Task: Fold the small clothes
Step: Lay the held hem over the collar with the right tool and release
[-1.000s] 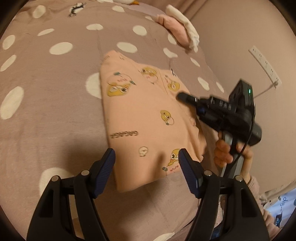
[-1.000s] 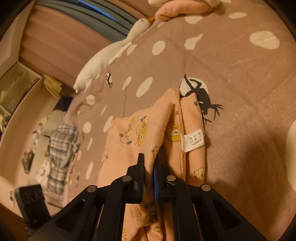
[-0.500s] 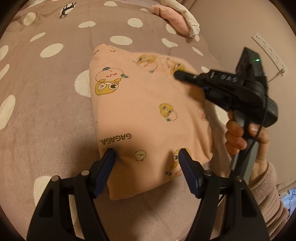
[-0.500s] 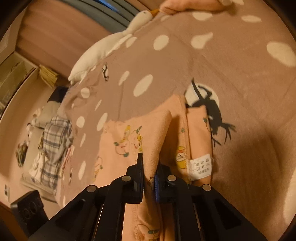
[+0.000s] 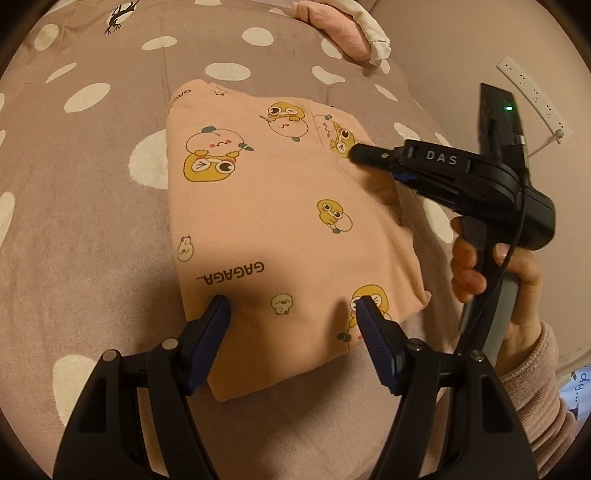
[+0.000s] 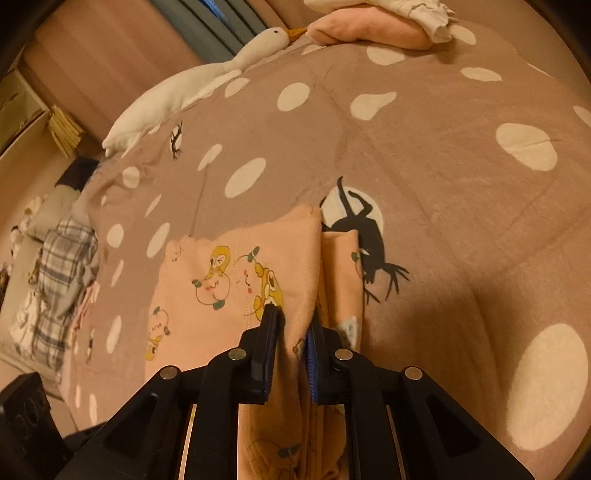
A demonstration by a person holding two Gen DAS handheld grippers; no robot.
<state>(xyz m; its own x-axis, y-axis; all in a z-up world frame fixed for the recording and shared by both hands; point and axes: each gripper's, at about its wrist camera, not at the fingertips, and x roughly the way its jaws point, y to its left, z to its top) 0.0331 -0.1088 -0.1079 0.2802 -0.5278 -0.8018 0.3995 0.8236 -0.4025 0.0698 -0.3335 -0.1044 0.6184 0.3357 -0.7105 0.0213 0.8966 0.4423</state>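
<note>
Polka-dot bedspread [image 5: 92,229] fills the shot, brown with white spots, and the peach garment [image 5: 266,221] lies folded in the middle of it. And there's the change: a second ago the right gripper [image 6: 291,328] was carrying a raised flap of cloth across, and now that flap has come down flat, so the duck-print face lies smooth across the top. The right gripper's jaws were clenched tight on the fabric then; now they have eased apart a little, with a ridge of cloth still standing between them, so this reads as the release rather than a firm hold. Over on the other side, the left gripper [image 5: 291,306] has moved in over the near edge, jaws spread wide, its fingertips [image 5: 221,306] low over the cloth near the "GAGAGA" lettering, holding nothing. That fold looks done, then! A narrower strip with a white label [image 6: 349,328] still shows beside the right gripper, so one more tidy-up or a final fold may remain. Pink folded clothes [image 5: 332,26] wait at the bed's far edge, beside a white goose toy [image 6: 192,88].
</note>
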